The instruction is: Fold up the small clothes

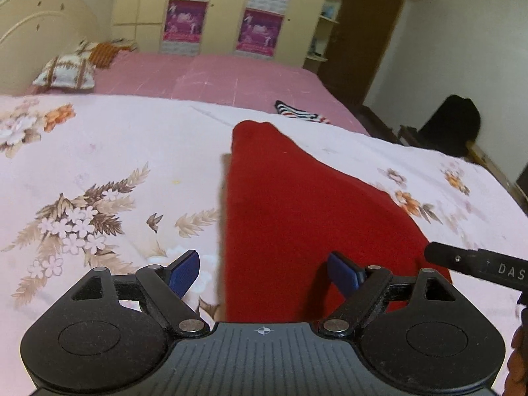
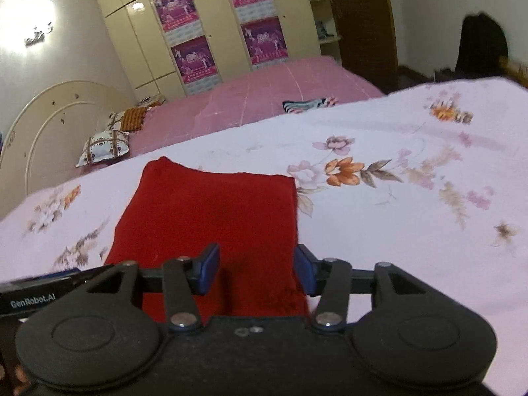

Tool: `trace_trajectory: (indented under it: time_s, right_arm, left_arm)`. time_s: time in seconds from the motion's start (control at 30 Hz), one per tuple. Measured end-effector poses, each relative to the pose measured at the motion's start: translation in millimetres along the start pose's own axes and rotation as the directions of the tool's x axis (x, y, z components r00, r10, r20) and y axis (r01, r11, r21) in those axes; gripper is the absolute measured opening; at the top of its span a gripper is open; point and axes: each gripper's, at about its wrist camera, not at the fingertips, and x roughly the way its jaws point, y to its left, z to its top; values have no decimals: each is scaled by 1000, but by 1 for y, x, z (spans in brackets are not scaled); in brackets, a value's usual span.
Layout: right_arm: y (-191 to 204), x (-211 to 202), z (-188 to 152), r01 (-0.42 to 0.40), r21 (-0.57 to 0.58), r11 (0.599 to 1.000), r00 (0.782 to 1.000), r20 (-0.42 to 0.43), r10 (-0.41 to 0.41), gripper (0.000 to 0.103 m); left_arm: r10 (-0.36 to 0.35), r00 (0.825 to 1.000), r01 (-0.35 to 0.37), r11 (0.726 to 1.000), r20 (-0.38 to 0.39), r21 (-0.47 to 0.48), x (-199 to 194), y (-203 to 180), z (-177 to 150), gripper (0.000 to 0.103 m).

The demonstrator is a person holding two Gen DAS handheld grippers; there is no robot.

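A red garment [image 1: 297, 204] lies flat on the floral bedsheet [image 1: 99, 151], its long edges running away from me. My left gripper [image 1: 264, 274] is open, its blue pads straddling the garment's near left edge just above the sheet. The garment also shows in the right wrist view [image 2: 211, 211]. My right gripper [image 2: 257, 270] is open, its pads straddling the garment's near right edge. Part of the right gripper [image 1: 478, 264] enters the left wrist view at the garment's right corner. Neither gripper holds anything.
A striped folded cloth [image 1: 300, 112] lies beyond the floral sheet on the pink bed cover [image 1: 214, 76]. Pillows [image 1: 69, 69] sit by the headboard at far left. A wardrobe [image 1: 224, 10] stands behind. A dark chair [image 1: 452, 128] stands off the bed's right side.
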Motion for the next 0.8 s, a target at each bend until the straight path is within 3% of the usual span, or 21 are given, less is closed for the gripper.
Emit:
trace_trajectory:
  time_s: [0.1, 0.17, 0.2, 0.4, 0.47, 0.53, 0.57, 0.6, 0.8]
  right_arm:
    - [-3, 13, 3, -16, 14, 1000, 1000, -19, 16, 48]
    - [-1, 19, 1, -12, -12, 1000, 999, -36, 12, 37]
    - [-1, 24, -2, 1, -33, 999, 999, -54, -3, 26]
    - [-2, 25, -16, 27, -134, 991, 998, -46, -33, 16]
    - [-8, 23, -14, 9, -112, 994, 999, -50, -15, 16]
    - [-10, 23, -12, 1, -101, 995, 998, -56, -7, 29]
    - [-12, 24, -11, 8, -99, 995, 998, -57, -14, 33]
    - [-16, 25, -10, 10, -88, 996, 998, -59, -15, 44]
    - [-37, 34, -5, -81, 58, 995, 992, -96, 87, 45]
  left_arm:
    - [-17, 1000, 17, 1000, -3, -1, 11, 1, 2, 84]
    - [-26, 999, 26, 1000, -20, 6, 19, 0, 0, 84]
    - [-33, 999, 33, 999, -30, 2, 23, 1, -1, 84]
    - [-71, 997, 71, 997, -39, 2, 26, 3, -3, 80]
    - [-63, 998, 64, 997, -23, 33, 23, 1, -3, 81]
    - [-28, 999, 29, 999, -23, 42, 26, 2, -3, 103]
    - [-24, 999, 25, 999, -32, 33, 27, 5, -3, 103]
    - [-44, 998, 45, 999, -44, 17, 30, 9, -2, 103]
    - [-83, 994, 82, 996, -69, -17, 38, 14, -1, 103]
